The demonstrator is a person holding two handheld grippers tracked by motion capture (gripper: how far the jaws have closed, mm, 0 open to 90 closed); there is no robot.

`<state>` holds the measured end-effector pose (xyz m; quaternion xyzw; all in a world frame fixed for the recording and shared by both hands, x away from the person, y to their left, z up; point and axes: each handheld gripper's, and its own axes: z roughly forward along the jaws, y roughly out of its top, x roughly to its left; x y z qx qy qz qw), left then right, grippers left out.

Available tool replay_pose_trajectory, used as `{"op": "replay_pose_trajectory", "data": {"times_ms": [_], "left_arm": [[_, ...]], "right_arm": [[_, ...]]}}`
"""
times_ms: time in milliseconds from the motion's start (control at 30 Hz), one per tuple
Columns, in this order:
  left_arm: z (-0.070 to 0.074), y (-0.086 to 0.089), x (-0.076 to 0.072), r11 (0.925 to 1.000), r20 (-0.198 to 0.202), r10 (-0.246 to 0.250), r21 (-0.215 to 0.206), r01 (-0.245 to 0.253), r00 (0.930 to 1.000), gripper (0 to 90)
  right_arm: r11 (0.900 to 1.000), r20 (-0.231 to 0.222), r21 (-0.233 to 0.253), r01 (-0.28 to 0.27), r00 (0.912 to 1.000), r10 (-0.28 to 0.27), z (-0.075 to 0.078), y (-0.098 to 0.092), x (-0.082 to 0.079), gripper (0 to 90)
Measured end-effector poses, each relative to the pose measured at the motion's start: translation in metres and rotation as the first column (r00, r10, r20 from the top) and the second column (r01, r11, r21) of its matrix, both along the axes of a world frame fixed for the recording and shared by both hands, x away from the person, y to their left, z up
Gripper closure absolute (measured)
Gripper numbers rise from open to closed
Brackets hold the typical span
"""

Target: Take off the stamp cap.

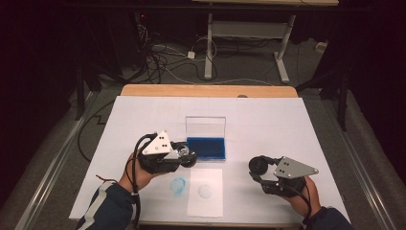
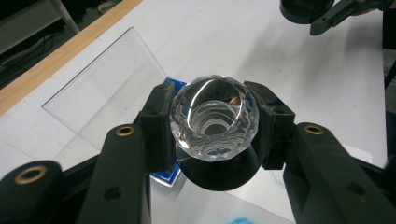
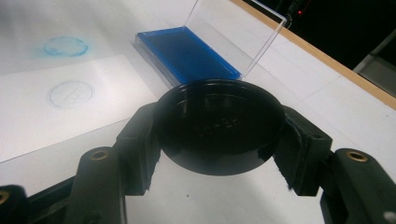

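Observation:
My left gripper (image 1: pixel 185 156) is shut on a stamp (image 2: pixel 215 119) with a clear faceted knob and a black round base, held just off the near left corner of the ink pad. The blue ink pad (image 1: pixel 206 147) lies in an open case, its clear lid (image 1: pixel 206 127) standing upright behind it. My right gripper (image 1: pixel 260 167) is shut on a black round cap (image 3: pixel 219 123), held over the table to the right. A white paper sheet (image 1: pixel 206 203) in front of the pad bears a faint round print (image 1: pixel 205 190).
A blue round smudge (image 1: pixel 178 186) marks the white table cover just left of the sheet. The wooden table edge (image 1: pixel 206 91) runs along the far side. Beyond it are desk legs and cables on the floor.

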<state>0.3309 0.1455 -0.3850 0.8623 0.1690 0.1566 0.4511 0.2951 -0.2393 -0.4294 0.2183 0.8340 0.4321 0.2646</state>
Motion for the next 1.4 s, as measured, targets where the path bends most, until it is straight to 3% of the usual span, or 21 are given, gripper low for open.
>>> {"op": "replay_pose_trajectory", "data": {"times_ms": [467,1400], "left_arm": [[-0.004,-0.003,0.003,0.9999,-0.008,0.007,0.009,-0.007,0.9999,54.3],[-0.011,-0.003,0.009,0.9984,-0.020,0.036,0.044,-0.035,0.9991,54.3]], "right_arm": [[1.000,-0.007,-0.005,0.029,0.9995,-0.029,-0.003,-0.016,-0.007,38.7],[0.999,-0.023,-0.034,-0.002,0.9997,0.001,-0.007,-0.010,-0.003,38.7]]}}
